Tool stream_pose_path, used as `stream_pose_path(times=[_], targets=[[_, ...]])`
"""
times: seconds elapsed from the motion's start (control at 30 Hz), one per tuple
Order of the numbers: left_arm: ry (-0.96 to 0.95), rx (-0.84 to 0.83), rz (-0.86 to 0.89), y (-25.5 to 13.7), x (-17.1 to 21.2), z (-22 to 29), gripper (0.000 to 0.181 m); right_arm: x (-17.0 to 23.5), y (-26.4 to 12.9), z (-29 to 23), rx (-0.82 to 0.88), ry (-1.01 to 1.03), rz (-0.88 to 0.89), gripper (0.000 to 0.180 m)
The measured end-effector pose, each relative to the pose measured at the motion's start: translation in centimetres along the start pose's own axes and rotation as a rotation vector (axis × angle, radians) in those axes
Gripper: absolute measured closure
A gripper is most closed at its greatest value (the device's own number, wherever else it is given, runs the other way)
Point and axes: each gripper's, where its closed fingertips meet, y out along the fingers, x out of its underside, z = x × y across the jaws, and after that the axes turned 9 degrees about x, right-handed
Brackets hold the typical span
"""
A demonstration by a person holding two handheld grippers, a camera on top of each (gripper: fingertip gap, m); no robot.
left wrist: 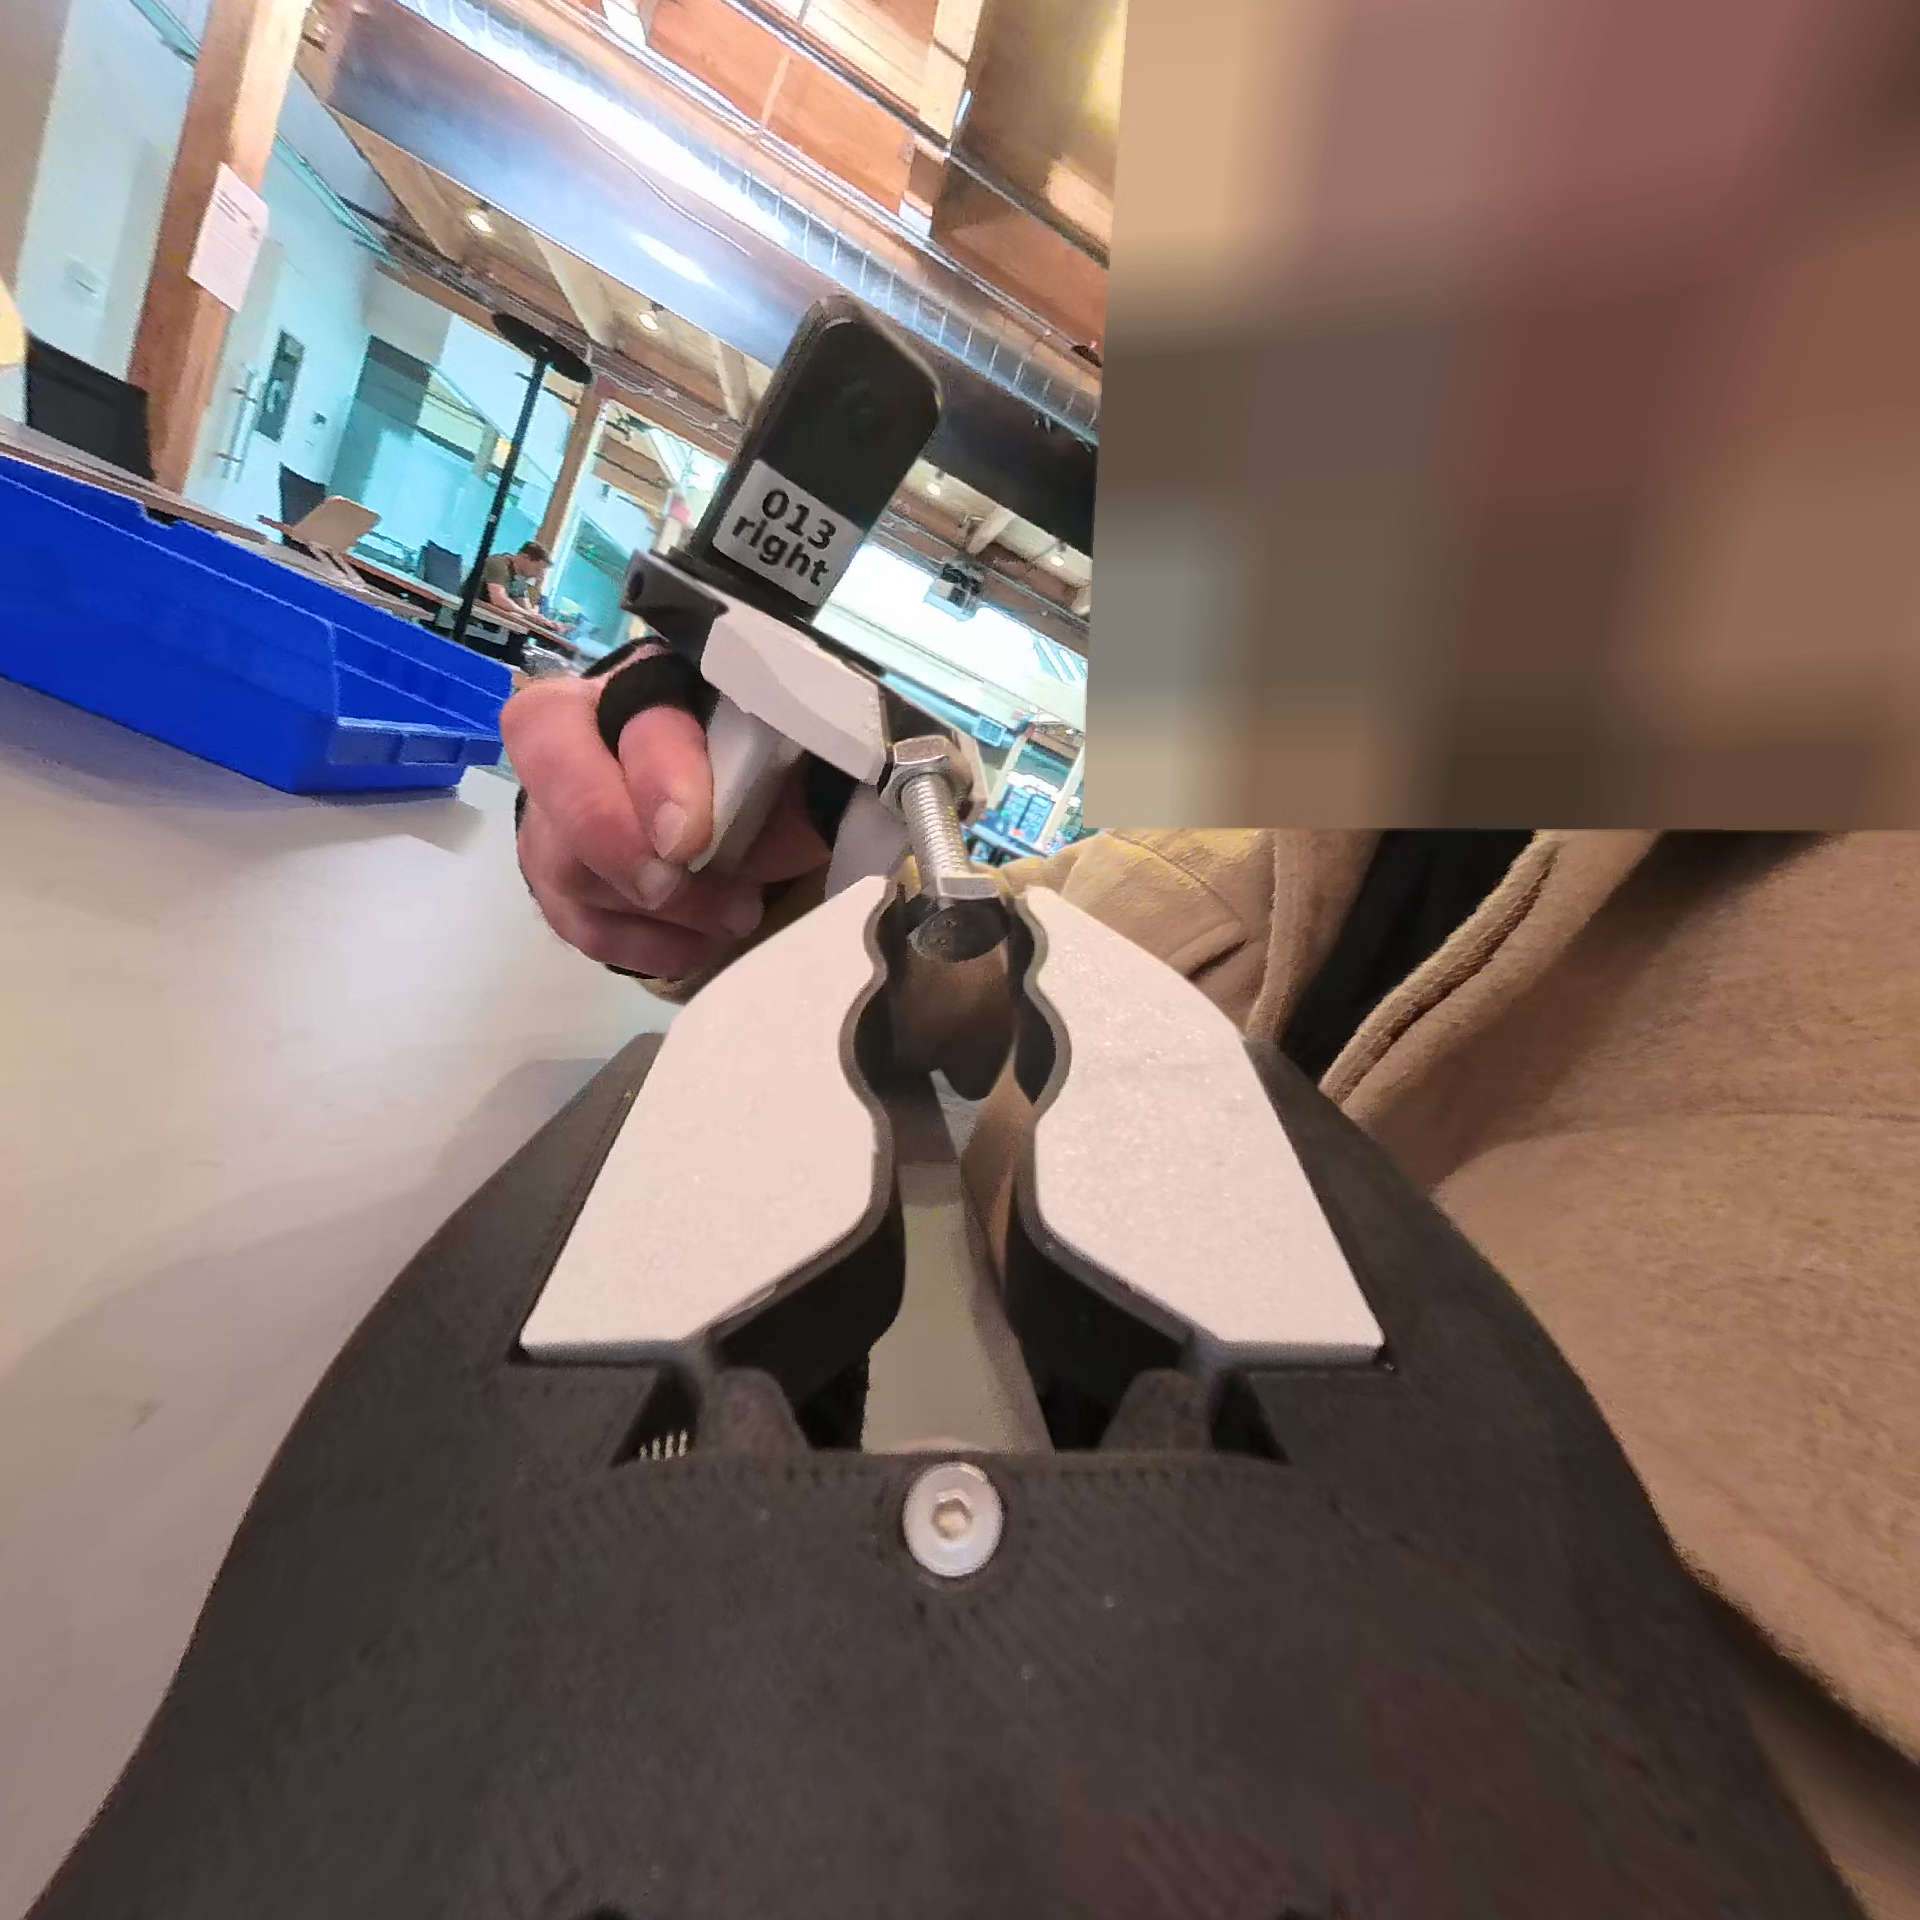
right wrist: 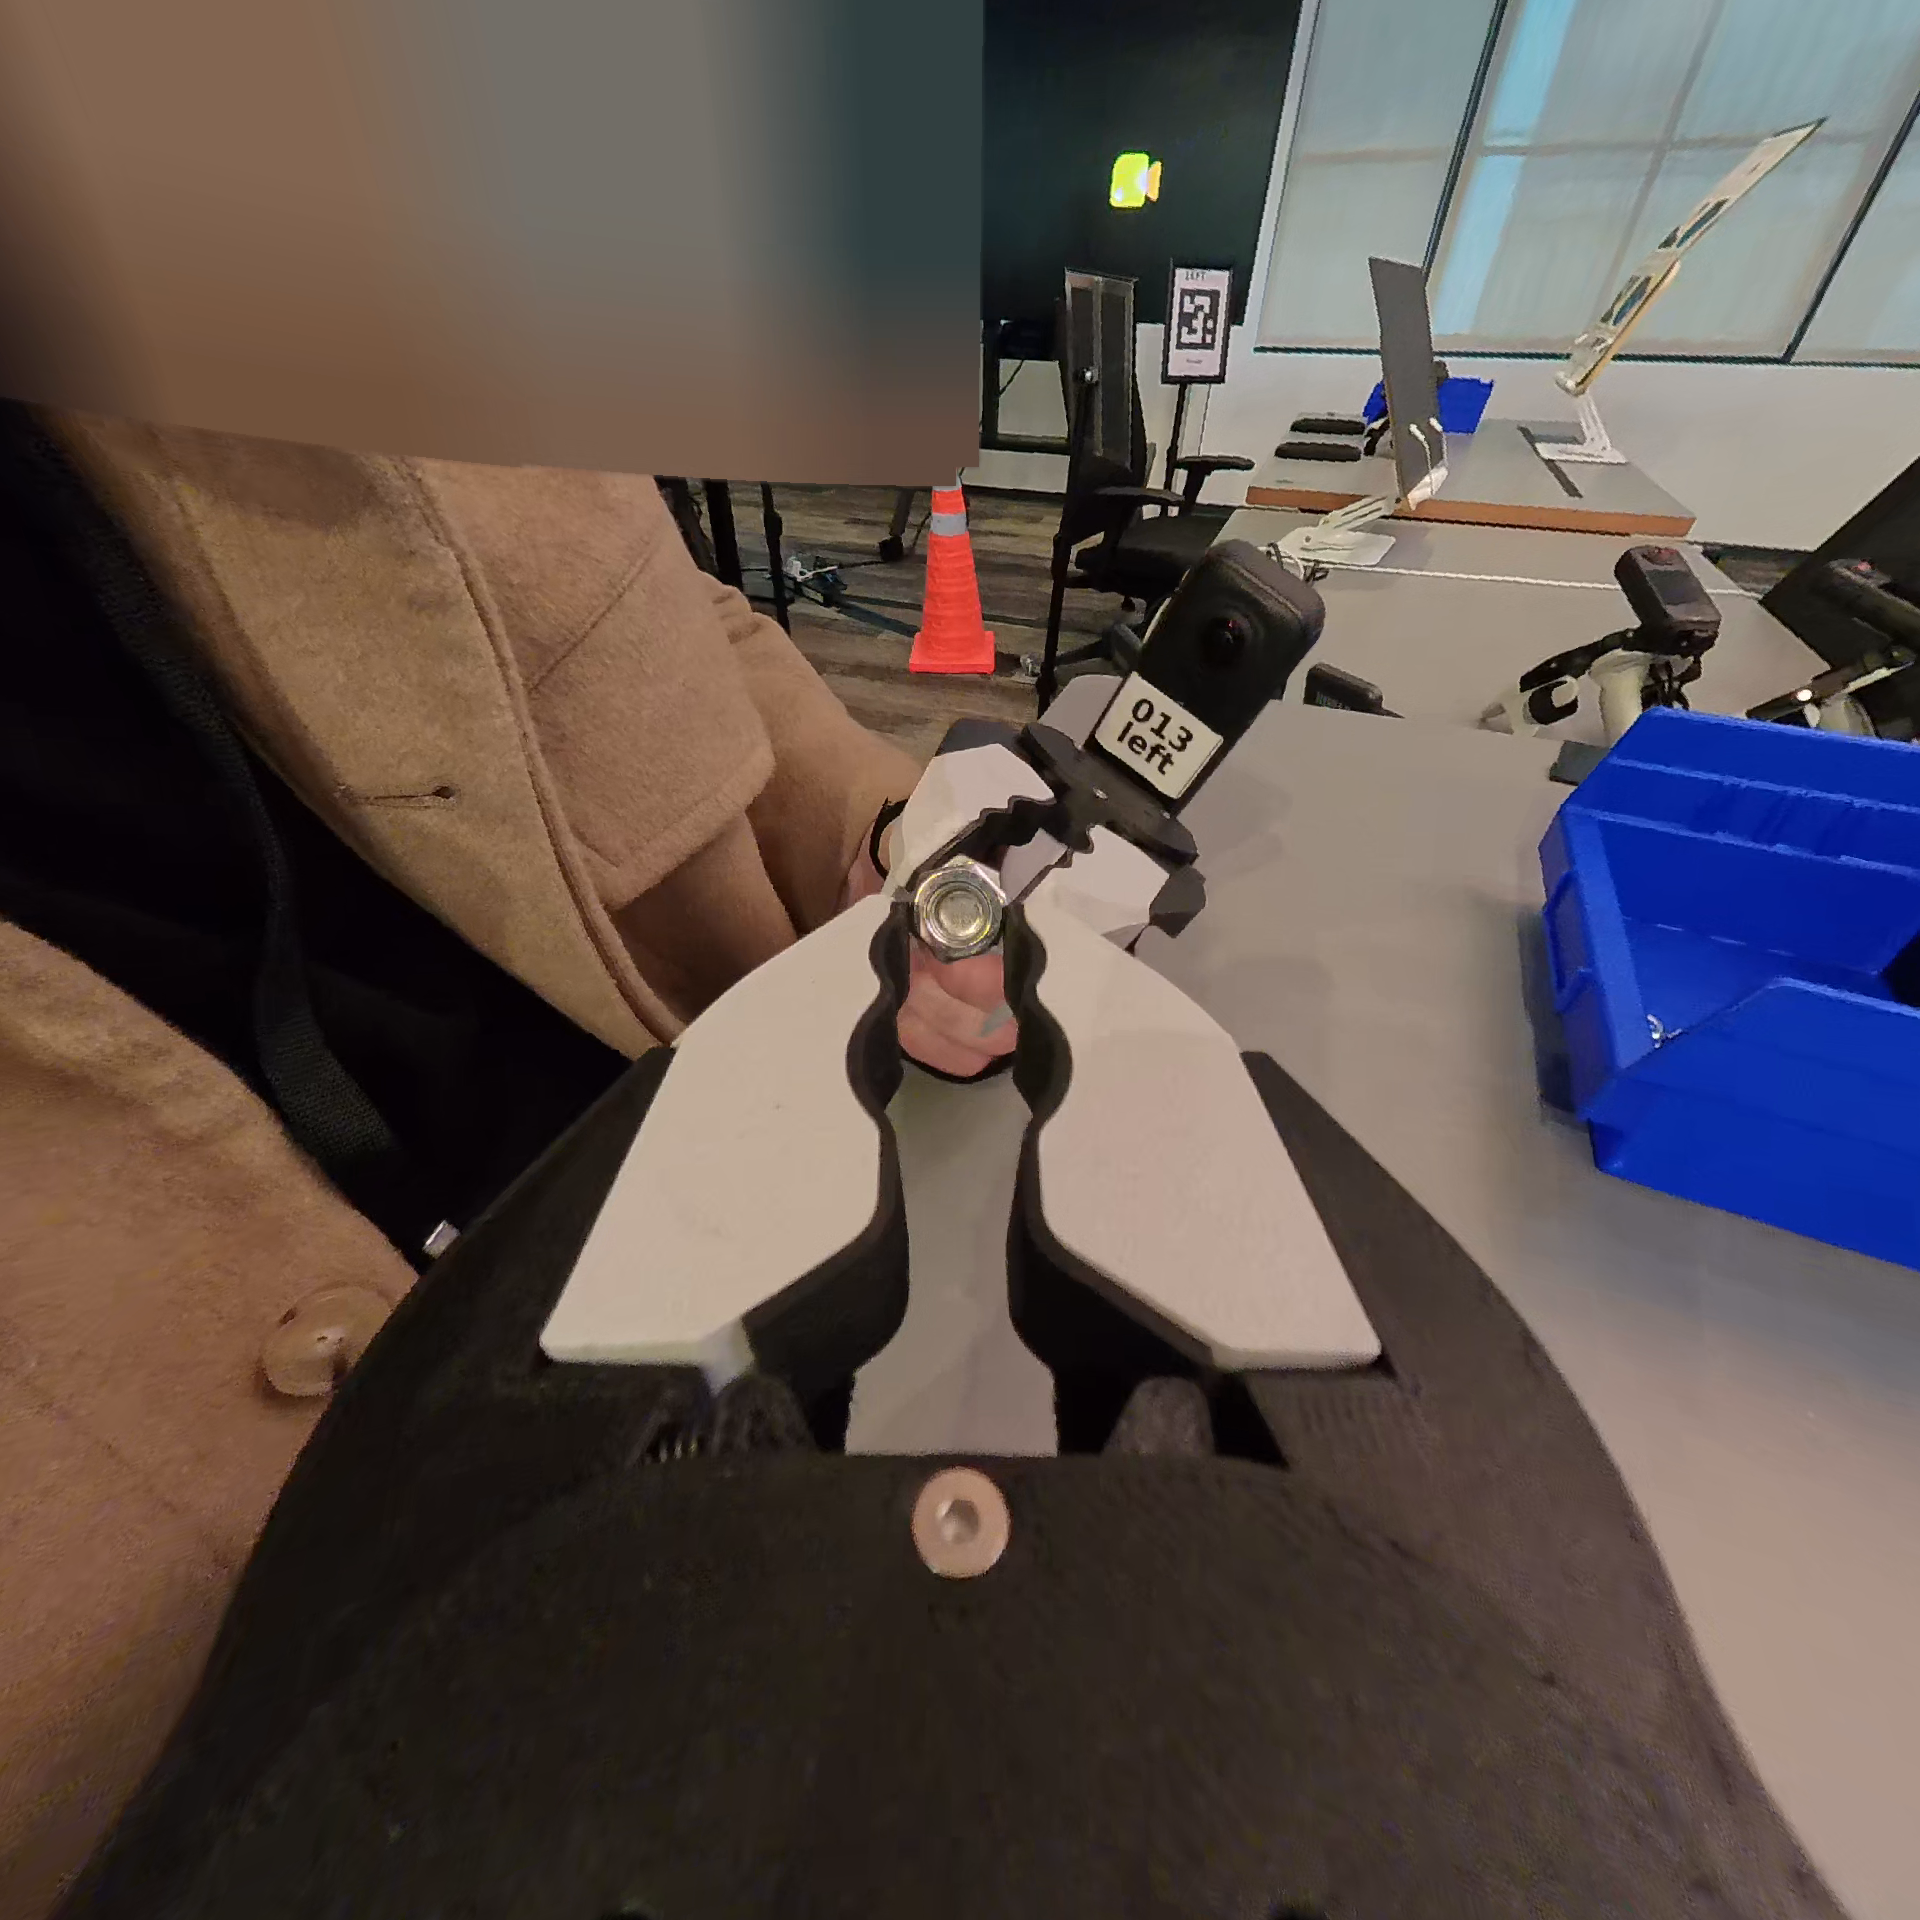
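A silver hex bolt (left wrist: 928,831) with a nut (right wrist: 957,914) on it is held off the grey table (left wrist: 208,1039) between 2 grippers.

The bolt's hex head (left wrist: 956,928) is clamped at the tips of the left gripper (left wrist: 951,914), whose white fingers (left wrist: 769,1122) close on it. The threaded shank slants up and away to the right gripper (left wrist: 914,774). In the right wrist view that gripper (right wrist: 957,930) grips the silver hex nut, seen end-on with the bolt's tip at its centre. Bolt and nut touch nothing but the fingers.
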Motion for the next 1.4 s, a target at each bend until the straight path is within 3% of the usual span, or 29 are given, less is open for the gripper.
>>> stream_pose_path(times=[0.57, 1.4], targets=[[0.195, -0.158, -0.103, -0.3, -0.6, -0.5, 0.163, 0.4, 0.0, 0.8, 0.034, 0.147, 0.032, 0.162], [0.535, -0.384, -0.422, -0.7, -0.3, -1.7, 0.163, 1.2, 0.0, 1.6, 0.018, 0.422, 0.047, 0.162]])
